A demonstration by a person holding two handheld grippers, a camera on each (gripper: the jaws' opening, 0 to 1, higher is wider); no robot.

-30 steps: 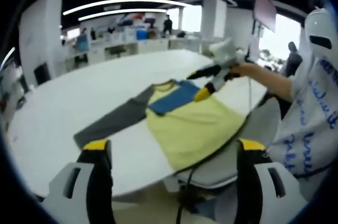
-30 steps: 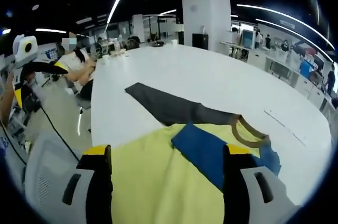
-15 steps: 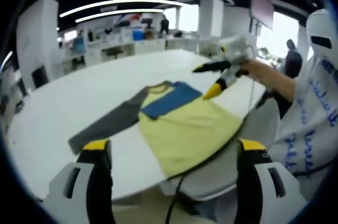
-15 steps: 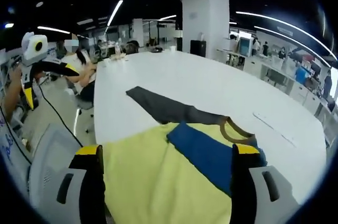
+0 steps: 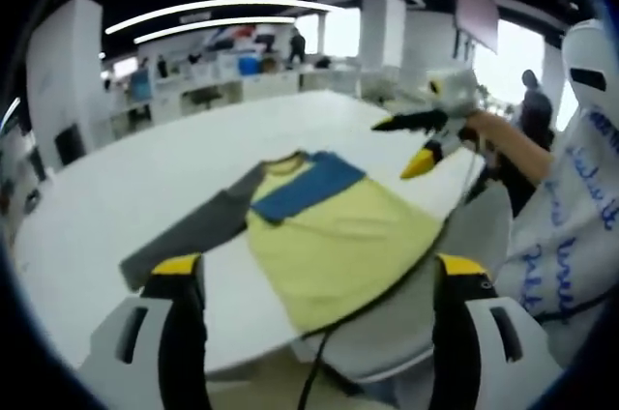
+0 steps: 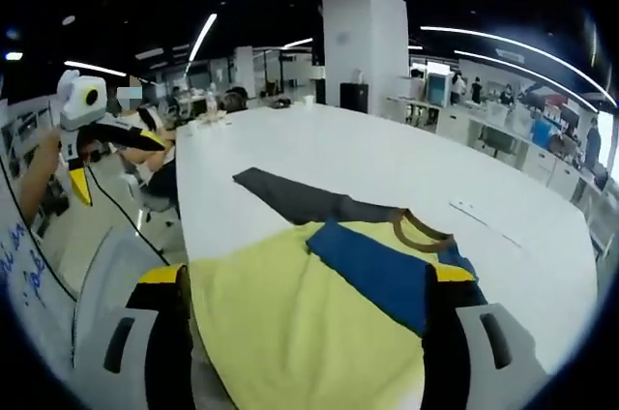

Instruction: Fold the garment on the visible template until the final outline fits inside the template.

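Garment work is sitting at an in-between point: the yellow shirt is lying flat on the white counter, near the edge closest to the person, with one blue sleeve already lying folded across the chest and the grey sleeve stretching straight out to the side. No drawn template is readable on the counter in either view, so how the outline is fitting cannot be judged.

Both tools are hovering clear of the cloth. In the left gripper view the left gripper is looking down at the shirt from off the counter edge, its yellow-tipped jaws standing wide apart with nothing between them. The right gripper is showing in that same view as well, held above the shirt's far corner by a bare forearm, jaws parted and holding nothing. In the right gripper view that gripper's own jaws are framing the yellow body and the collar, also spread and empty, while the left gripper is hanging in the air well off to the side.

Judging from this, the grey sleeve is the step now in hand. The next move is likely calling for one gripper to come down on the cuff end, pinch it, and carry it across the chest.
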